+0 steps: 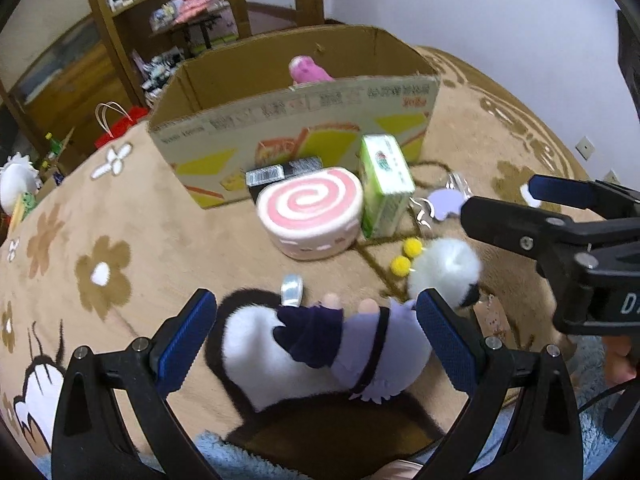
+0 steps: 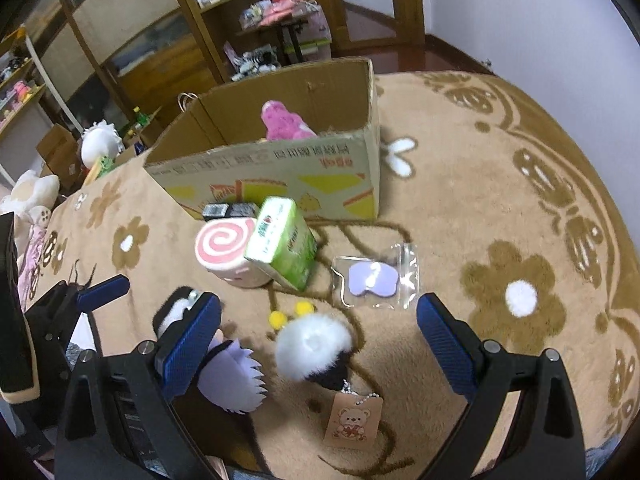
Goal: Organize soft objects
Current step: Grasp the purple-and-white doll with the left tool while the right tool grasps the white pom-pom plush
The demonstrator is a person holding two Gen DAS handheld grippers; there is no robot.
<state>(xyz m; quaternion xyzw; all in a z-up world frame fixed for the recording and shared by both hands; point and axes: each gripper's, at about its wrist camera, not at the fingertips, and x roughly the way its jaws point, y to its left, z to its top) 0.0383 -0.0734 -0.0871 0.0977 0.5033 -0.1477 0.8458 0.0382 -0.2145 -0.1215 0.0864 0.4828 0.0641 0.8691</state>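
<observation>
Tan flower-patterned blanket (image 2: 460, 168) under everything; wooden shelving behind. Cardboard box (image 1: 304, 136) stands open ahead, pink plush (image 1: 306, 70) already inside. Step in hand, by my reckoning: take the purple-and-white plush doll (image 1: 320, 348). Best to close on its body, not the loose skirt, and keep clear of the white fluffy keychain (image 2: 314, 340) just beside it. Left tool (image 1: 316, 336) wide open, straddling the doll, holding nothing. Right tool (image 2: 318, 340) also spread, empty, over the keychain.
</observation>
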